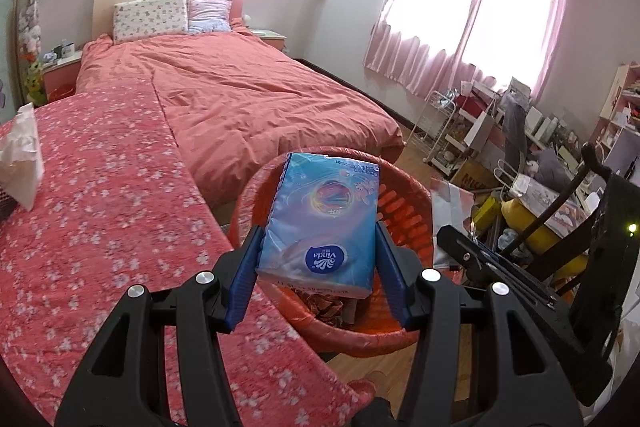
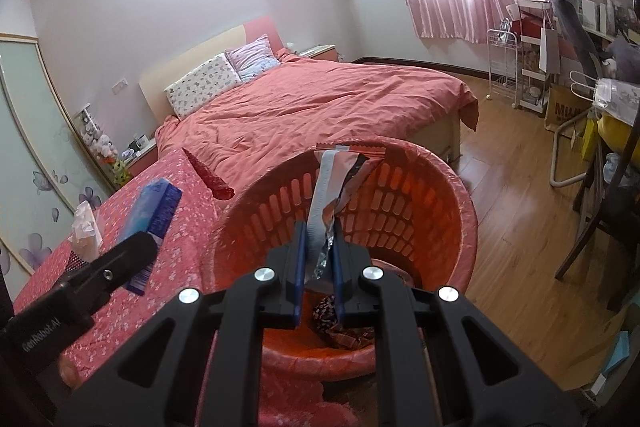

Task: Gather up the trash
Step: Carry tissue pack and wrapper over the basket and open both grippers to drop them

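My left gripper [image 1: 318, 259] is shut on a blue Vinda tissue pack [image 1: 324, 215], held flat over the red slotted basket [image 1: 404, 215]. From the right wrist view the same tissue pack [image 2: 154, 211] shows at the left, above the flowered cover. My right gripper [image 2: 320, 259] is shut on a silvery, crumpled snack wrapper [image 2: 336, 183] that stands up over the red basket [image 2: 432, 195]. Crumpled wrappers [image 2: 340, 323] lie at the bottom of the basket.
The basket stands on a wooden floor [image 2: 520, 227] beside a surface under a red flowered cover [image 1: 100, 207]. A white tissue box [image 1: 22, 155] sits at its far left. Beyond lies a bed with a red quilt [image 1: 248, 87]. Chairs and cluttered shelves [image 1: 540, 155] fill the right side.
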`<control>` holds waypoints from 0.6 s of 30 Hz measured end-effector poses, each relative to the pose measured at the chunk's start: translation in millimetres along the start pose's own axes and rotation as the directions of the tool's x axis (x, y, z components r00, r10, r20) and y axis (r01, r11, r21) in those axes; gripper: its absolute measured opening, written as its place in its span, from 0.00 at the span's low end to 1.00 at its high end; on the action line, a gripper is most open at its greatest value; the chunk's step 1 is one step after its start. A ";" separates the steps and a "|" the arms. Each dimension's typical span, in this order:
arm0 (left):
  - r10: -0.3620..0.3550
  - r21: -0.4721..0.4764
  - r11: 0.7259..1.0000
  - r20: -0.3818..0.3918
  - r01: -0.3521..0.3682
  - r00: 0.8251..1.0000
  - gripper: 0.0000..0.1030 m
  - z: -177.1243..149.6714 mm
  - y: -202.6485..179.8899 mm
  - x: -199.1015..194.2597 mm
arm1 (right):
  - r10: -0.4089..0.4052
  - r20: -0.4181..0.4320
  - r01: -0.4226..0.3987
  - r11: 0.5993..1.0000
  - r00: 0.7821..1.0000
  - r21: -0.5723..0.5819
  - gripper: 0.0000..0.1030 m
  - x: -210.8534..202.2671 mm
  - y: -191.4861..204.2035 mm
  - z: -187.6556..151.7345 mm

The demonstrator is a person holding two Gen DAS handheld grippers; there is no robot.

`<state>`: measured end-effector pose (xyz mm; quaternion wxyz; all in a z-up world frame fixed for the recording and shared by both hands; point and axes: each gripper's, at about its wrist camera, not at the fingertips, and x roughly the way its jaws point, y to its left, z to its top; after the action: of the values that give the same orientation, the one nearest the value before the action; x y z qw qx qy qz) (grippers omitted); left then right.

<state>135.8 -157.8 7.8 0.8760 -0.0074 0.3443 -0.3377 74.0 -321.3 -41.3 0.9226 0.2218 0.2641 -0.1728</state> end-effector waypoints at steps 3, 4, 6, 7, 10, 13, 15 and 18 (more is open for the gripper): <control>0.003 0.019 1.000 -0.024 -0.002 1.000 0.53 -1.3 -5.3 11.5 | 0.000 -0.005 0.000 1.000 1.000 0.010 0.12 6.9 -3.4 1.0; 0.003 0.023 1.000 -0.030 -0.002 1.000 0.53 -1.5 -7.3 14.2 | 0.002 -0.007 -0.001 1.000 1.000 0.015 0.12 9.2 -4.8 1.0; 0.003 0.033 0.999 -0.043 -0.002 0.999 0.53 -1.9 -8.7 19.5 | 0.005 -0.011 -0.004 1.000 1.000 0.023 0.12 13.1 -7.2 1.7; 0.005 0.037 0.999 -0.050 -0.003 0.999 0.53 -1.8 -9.4 22.7 | 0.005 -0.013 -0.005 1.000 1.000 0.027 0.12 15.4 -8.3 2.4; 0.006 0.044 0.999 -0.071 -0.003 0.997 0.53 -1.6 -10.4 31.1 | 0.008 -0.019 -0.008 0.999 1.000 0.039 0.12 21.3 -11.1 3.1; 0.016 0.053 0.999 -0.093 -0.011 0.996 0.54 -1.9 -9.4 39.5 | 0.016 -0.022 -0.015 0.999 1.000 0.046 0.13 26.7 -13.8 4.2; 0.022 0.055 0.998 -0.107 -0.017 0.994 0.54 -2.9 -8.6 44.0 | 0.027 -0.030 -0.025 0.998 0.999 0.058 0.18 31.4 -16.6 6.8; 0.021 0.053 0.999 -0.126 -0.014 0.992 0.56 -4.8 -8.0 49.0 | 0.038 -0.043 -0.034 0.996 0.998 0.080 0.24 38.2 -21.8 9.1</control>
<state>154.3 -192.1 -23.2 0.8552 0.0398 0.3904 -0.3386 98.9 -351.9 -62.8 0.9100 0.2666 0.2734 -0.1615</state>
